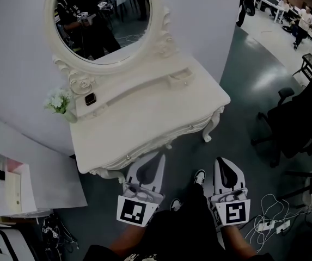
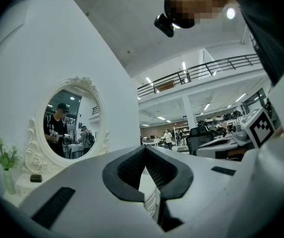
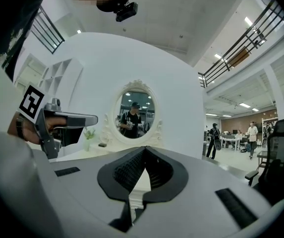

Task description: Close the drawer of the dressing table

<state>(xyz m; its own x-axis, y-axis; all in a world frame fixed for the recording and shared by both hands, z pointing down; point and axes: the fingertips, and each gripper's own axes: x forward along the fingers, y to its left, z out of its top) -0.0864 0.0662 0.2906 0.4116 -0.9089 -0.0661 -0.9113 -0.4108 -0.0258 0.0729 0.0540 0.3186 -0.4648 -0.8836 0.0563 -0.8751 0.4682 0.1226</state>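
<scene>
White carved dressing table (image 1: 145,118) against wall, its drawer front (image 1: 164,141) flush under tabletop. White left gripper (image 1: 157,157), jaws together, empty, just before drawer; right gripper (image 1: 221,161) likewise, alongside.

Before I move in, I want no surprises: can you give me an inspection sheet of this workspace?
Surface: white dressing table, against the wall.
Job's things: drawer front looks flush; no gap seen.
Clutter: flower vase, small dark box by the mirror.
Grippers: left gripper and right gripper near the table's front edge, jaws shut, empty.
Cables: white cords on the floor, right.
Surroundings: office chair; people far off.
</scene>
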